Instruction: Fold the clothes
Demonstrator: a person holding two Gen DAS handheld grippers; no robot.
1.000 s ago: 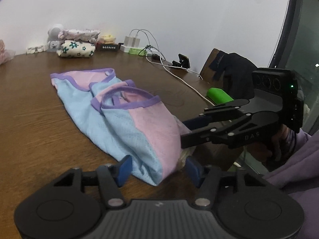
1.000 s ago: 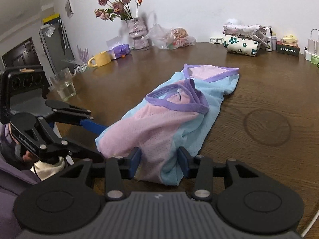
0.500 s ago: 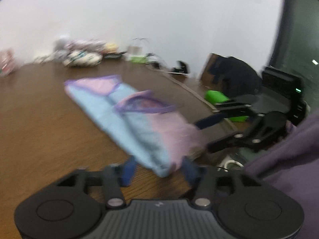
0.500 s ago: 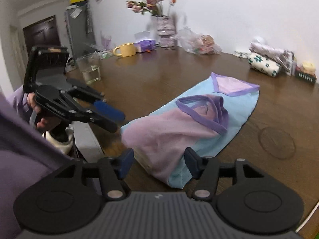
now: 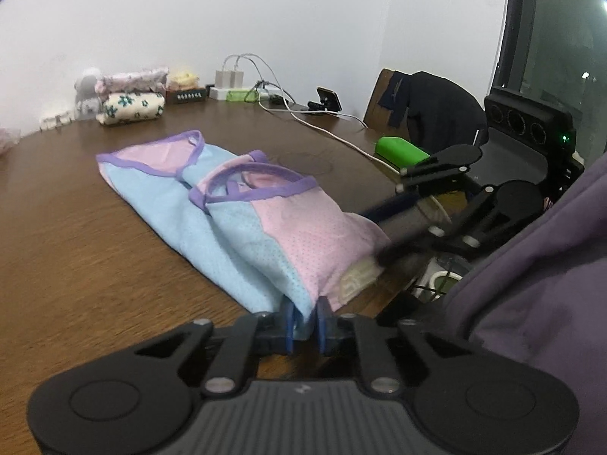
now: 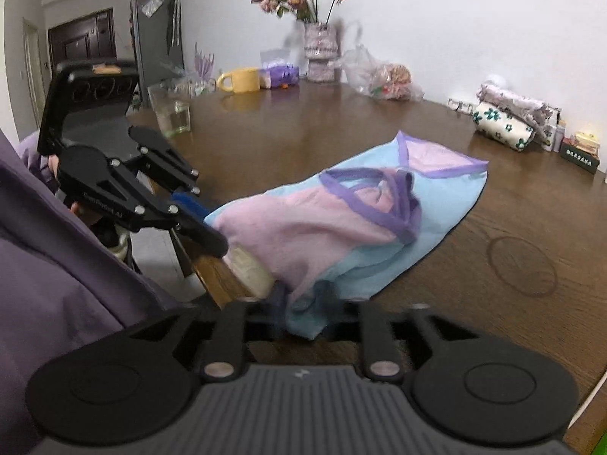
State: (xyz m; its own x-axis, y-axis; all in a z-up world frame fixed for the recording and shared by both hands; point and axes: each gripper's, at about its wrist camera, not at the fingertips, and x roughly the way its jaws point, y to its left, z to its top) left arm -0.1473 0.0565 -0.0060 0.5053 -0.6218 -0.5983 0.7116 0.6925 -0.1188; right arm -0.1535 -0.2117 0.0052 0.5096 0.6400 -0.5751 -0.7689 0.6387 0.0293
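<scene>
Little can be read here. In the right wrist view, the black linkage of the left claw (image 6: 212,223), off to the left of the right claw, carries faint light lettering along its arm, too blurred to spell out with confidence. Far ahead to the right on the worktop (image 6: 303,140), a small dark box (image 6: 579,154) bears a row of pale characters, illegible at this size.

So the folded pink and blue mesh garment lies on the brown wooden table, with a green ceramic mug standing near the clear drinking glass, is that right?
Not quite: the ceramic mug is yellow, not green, as the right wrist view shows. The rest holds: the folded pink and blue mesh garment lies on the brown wooden table, and the mug stands near the clear drinking glass.
</scene>
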